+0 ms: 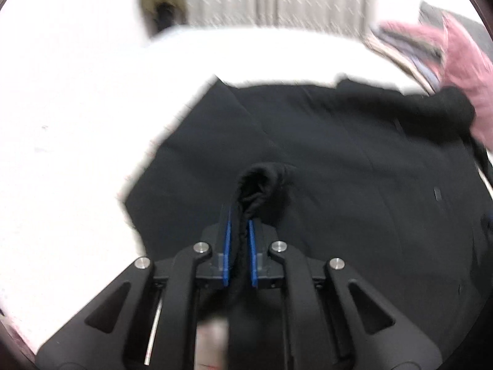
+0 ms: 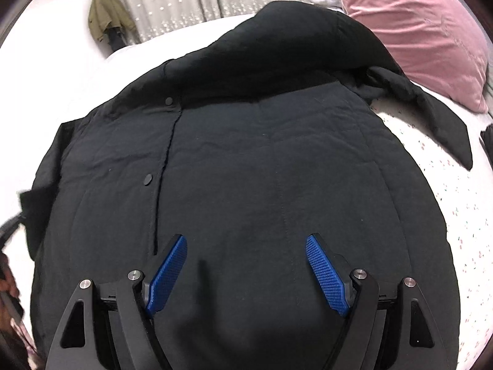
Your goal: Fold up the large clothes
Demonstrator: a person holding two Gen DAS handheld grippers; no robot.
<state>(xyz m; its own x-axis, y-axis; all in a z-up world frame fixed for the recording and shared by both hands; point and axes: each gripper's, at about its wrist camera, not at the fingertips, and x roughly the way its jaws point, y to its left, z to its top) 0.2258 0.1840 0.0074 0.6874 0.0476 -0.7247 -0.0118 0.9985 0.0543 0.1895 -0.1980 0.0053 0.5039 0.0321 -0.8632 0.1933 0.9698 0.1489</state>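
Black padded coat (image 2: 246, 154) was noted spread flat on white bed (image 1: 77, 123), hood end at 12 o'clock toward pink pillow (image 2: 416, 30). Left gripper (image 1: 239, 212) was found pinched tight on a bunched cuff or hem fold (image 1: 262, 182) — which of the two couldn't be told. Right gripper (image 2: 246, 243) was seen spread wide above coat body, nothing between pads (image 2: 326, 277). Fabric was judged soft, bulky, prob. fairly heavy, shell somewhat slick — thick seams or hems at 3 and 9 o'clock were judged best holds. Snap placket (image 2: 169, 101) was seen at 10 o'clock.
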